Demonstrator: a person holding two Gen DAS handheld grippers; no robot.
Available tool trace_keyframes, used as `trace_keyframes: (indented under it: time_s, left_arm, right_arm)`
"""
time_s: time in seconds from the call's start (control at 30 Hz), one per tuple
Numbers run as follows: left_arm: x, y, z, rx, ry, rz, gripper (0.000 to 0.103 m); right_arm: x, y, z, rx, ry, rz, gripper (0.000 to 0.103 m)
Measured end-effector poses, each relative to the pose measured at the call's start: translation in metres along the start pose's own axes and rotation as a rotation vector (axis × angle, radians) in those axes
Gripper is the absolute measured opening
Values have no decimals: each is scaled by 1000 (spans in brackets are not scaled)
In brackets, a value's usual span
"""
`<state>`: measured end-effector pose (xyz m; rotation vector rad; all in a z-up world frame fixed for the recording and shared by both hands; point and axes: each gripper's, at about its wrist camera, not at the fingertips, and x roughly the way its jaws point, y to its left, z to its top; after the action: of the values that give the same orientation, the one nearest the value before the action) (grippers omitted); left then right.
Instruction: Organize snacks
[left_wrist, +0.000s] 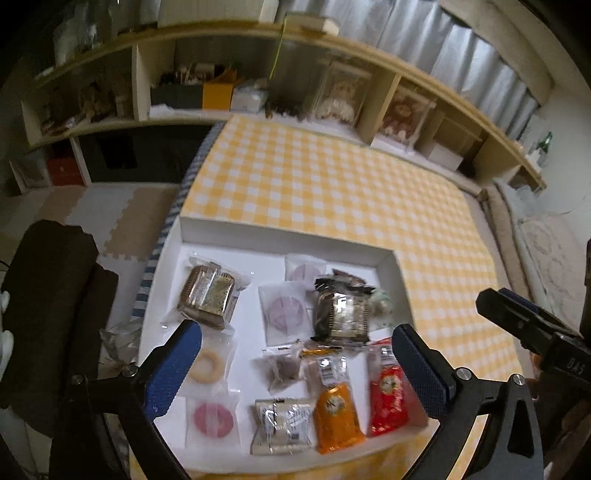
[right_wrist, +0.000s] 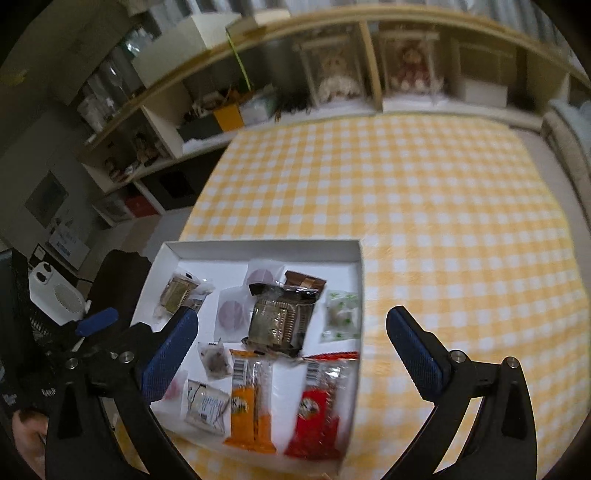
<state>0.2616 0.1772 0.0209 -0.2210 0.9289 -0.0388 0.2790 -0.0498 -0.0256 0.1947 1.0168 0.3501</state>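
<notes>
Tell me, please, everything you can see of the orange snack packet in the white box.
The orange snack packet is a glossy plastic wrapper, orange below and clear above, with a white barcode label near the top. It lies flat near the front edge of the white box, sealed as far as shows, beside the red packet and a silver packet. Neither pair of jaws touches it.

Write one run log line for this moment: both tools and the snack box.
left tool: open, empty | right tool: open, empty | white box: snacks inside, on checked cloth

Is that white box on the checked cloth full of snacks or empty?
Partly full. The white box holds wrapped snacks, among them an orange packet and a red packet, with bare white floor between them.
</notes>
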Motion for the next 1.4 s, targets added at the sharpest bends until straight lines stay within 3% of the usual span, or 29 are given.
trace_keyframes:
  time_s: [0.37,0.73,1.0,1.4]
  left_arm:
    - [-130,-24,-48,74,-151,50,103]
    - [-219,-41,-132,138,-230,90,103]
    - [-243,-54,-188,207,-279,179,103]
    - [-232,-49,-231,183,-286,196,103]
  right_arm:
    - [-110,16,-31,-77,-151,-33,103]
    - [-165,31,-84,-127,-226,-52,103]
    - [-191,34,-124,-143,-287,-110,103]
    - [-208,28,-164,-160,-330,-186,103]
